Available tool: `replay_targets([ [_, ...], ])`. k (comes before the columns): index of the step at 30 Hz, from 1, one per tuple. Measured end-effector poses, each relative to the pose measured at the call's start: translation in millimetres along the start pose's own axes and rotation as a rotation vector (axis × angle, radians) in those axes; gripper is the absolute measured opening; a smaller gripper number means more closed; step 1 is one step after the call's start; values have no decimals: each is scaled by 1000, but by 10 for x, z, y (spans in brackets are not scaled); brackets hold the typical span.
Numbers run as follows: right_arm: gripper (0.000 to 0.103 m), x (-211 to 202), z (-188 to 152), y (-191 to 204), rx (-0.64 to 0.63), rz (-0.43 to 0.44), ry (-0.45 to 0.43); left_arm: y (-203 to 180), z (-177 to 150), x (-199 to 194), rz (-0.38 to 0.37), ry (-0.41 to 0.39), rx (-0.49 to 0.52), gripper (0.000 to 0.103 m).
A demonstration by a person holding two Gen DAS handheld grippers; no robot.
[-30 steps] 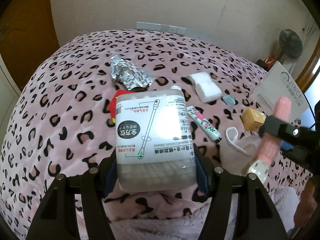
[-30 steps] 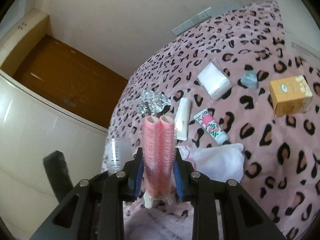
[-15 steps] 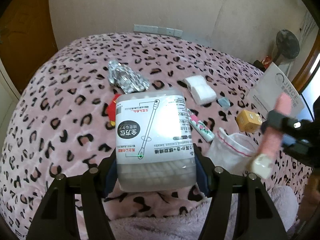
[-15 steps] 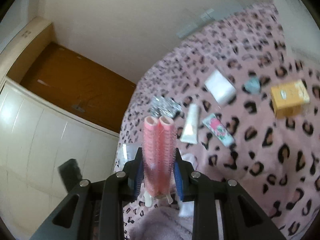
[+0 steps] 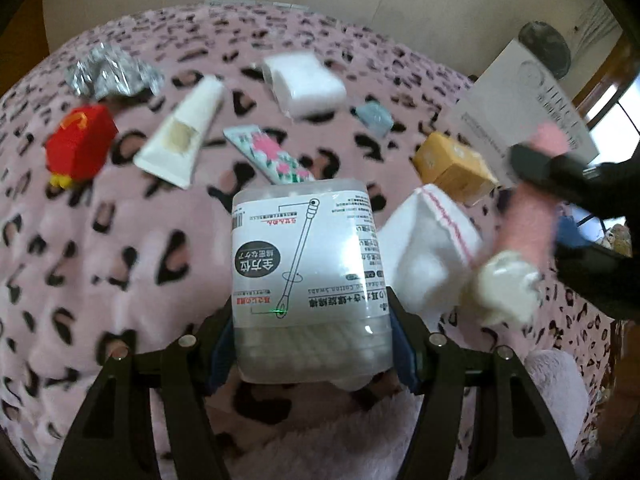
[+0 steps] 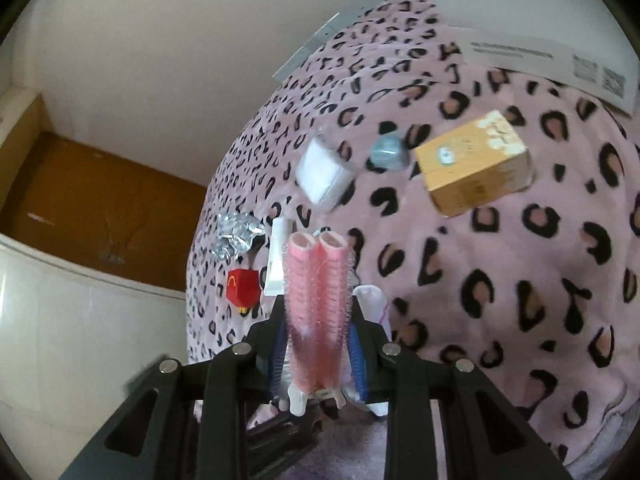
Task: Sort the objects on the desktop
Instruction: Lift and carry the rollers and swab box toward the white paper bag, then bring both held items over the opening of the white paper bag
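Note:
My left gripper (image 5: 310, 344) is shut on a clear cotton-swab box (image 5: 306, 272) with a white printed label, held above the pink leopard-print blanket (image 5: 100, 240). My right gripper (image 6: 318, 328) is shut on a pair of pink hair rollers (image 6: 318, 292) that stand up between its pads. In the left wrist view those pink hair rollers (image 5: 528, 216) show blurred at the right, just over a white zip bag (image 5: 428, 252) with a red seal line. The white zip bag (image 6: 372, 300) peeks out beside the rollers in the right wrist view.
On the blanket lie a red toy box (image 5: 78, 144), a white tube (image 5: 184, 136), a floral tube (image 5: 272, 156), crumpled foil (image 5: 112, 74), a white pad pack (image 5: 304, 80), a small blue packet (image 5: 374, 116) and a yellow carton (image 5: 452, 168). A white card (image 5: 520, 104) leans at the right.
Both grippers have dropped lower and closer to the blanket with their loads still held. The objects look larger, and the rollers now hang right over the white zip bag.

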State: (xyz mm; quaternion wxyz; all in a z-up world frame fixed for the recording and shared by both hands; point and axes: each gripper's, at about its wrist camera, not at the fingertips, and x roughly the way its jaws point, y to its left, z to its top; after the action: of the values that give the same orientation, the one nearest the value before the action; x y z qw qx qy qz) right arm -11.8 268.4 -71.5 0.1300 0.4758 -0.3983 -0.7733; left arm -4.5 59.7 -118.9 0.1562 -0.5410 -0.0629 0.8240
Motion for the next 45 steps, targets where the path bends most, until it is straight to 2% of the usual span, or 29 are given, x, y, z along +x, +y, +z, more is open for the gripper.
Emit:
replay_targets([
  [3,27,-63,18,-49,20,23,-11,-49,-16,96,41,7,6,65],
  [7,27,-155,58,-31,35,73,-33,-55,-12,84,59,0,9,65],
  [15,27,-382,93,224,-35,86,-77,61,152,-541,123,-112,8,65],
  [21,27,-381,33,330,-88,20,-64,74,296,-979,166,-165,21,65],
  [28,27,-338,-78,331,-132,-85,-43,-115,436,-1258,189,-193,59,65],
  [34,27,-411,-171,394,-225,-235,-61,-341,434,-1277,185,-190,96,65],
  [40,27,-573,-213,422,-284,-320,-85,-559,387,-1231,183,-174,140,65],
  [45,27,-734,-214,405,-309,-356,-99,-747,361,-1205,169,-169,167,65],
])
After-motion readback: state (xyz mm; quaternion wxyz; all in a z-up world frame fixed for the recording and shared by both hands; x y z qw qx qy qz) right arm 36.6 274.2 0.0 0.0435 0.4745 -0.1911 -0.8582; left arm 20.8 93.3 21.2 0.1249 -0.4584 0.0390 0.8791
